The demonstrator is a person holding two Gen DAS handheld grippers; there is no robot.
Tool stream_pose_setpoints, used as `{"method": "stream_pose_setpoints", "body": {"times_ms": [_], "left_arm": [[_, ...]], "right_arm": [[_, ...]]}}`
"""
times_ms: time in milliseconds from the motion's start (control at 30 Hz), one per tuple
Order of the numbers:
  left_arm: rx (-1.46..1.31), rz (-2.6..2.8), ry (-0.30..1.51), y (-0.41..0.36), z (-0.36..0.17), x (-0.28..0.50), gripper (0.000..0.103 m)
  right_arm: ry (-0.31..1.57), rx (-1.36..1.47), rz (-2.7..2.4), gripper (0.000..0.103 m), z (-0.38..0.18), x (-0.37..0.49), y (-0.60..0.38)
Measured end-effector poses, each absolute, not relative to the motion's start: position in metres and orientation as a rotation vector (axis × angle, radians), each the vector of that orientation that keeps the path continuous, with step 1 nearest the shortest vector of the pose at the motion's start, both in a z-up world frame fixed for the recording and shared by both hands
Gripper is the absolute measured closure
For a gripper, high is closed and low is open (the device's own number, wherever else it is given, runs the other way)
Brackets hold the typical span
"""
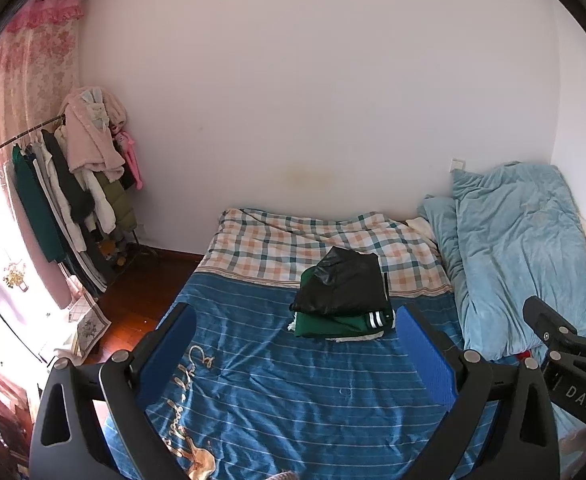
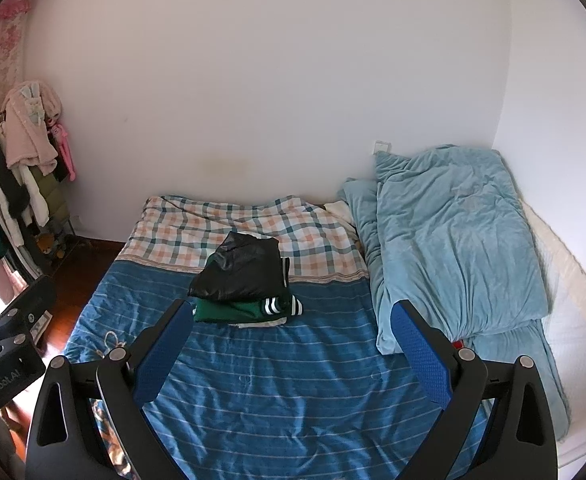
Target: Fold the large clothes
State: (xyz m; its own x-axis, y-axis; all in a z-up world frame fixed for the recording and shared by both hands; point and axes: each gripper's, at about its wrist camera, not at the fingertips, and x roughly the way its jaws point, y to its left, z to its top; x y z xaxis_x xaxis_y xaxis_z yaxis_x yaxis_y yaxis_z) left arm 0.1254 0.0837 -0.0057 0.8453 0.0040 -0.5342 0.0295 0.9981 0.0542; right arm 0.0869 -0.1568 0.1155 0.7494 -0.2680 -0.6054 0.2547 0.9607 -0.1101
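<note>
Folded clothes stacked mid-bed, both grippers held apart and empty above the near end.

The left gripper (image 1: 297, 344) and right gripper (image 2: 293, 340) have their jaws spread wide. The stack (image 1: 343, 294) lies on the blue striped cover (image 1: 277, 392); its lowest pale layer barely shows. A light-blue quilt (image 2: 453, 240) hides the bed's right side.

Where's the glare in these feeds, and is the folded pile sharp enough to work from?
Left wrist view: window light blows out the left edge beside the clothes rack; the folded pile is sharp. Right wrist view: evenly lit, pile sharp, fisheye bending the walls.
</note>
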Motion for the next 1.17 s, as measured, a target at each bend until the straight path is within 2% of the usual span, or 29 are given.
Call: {"method": "stream_pose_setpoints", "body": {"times_ms": [1167], "left_arm": [[0.063, 0.007, 0.562, 0.0862, -0.0023, 0.1193, 0.001]], "right_arm": [[0.667, -0.011, -0.279, 0.002, 0.1106, 0.0832, -0.1543]]}}
